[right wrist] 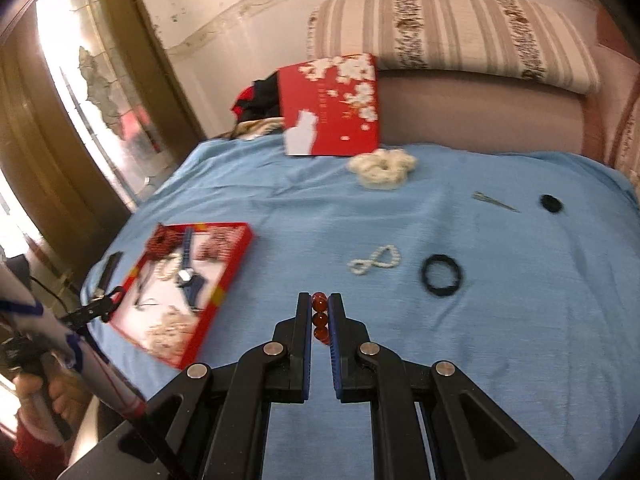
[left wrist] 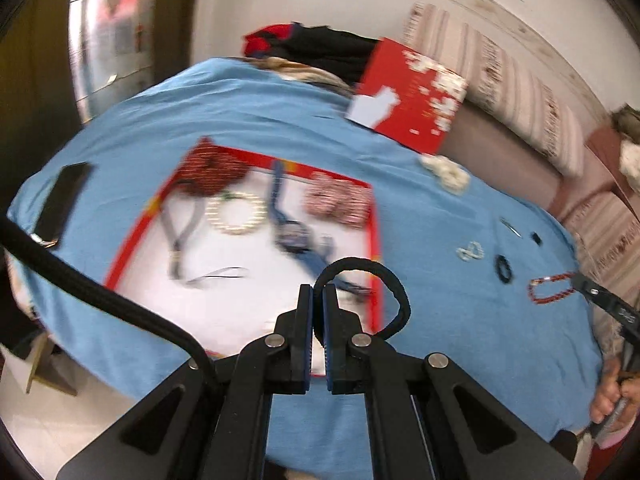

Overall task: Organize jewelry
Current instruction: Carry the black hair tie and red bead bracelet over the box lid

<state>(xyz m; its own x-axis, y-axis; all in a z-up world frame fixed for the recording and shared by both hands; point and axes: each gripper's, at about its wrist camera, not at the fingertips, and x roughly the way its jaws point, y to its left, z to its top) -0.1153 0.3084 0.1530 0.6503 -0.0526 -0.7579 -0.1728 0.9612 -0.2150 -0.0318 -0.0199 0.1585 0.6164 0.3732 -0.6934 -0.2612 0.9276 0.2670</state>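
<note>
My left gripper (left wrist: pixel 319 292) is shut on a black hair band (left wrist: pixel 384 280) that loops out to the right of its tips, above the near right corner of the red tray (left wrist: pixel 376 240). On the tray's white floor lie a pearl bracelet (left wrist: pixel 238 214), a blue watch (left wrist: pixel 294 236) and red scrunchies. My right gripper (right wrist: pixel 320 300) is shut on a red bead bracelet (right wrist: pixel 320 318) over the blue cloth (right wrist: pixel 480 340), to the right of the tray (right wrist: pixel 236 266). In the left wrist view the bracelet (left wrist: pixel 548 290) hangs from the right gripper (left wrist: pixel 580 280) at the far right.
Loose on the cloth lie a pearl bracelet (right wrist: pixel 376 260), a black hair band (right wrist: pixel 442 276), a metal hair clip (right wrist: pixel 494 201), a small black band (right wrist: pixel 552 203) and a white scrunchie (right wrist: pixel 382 166). A red box lid (right wrist: pixel 332 104) leans at the back, with a sofa behind.
</note>
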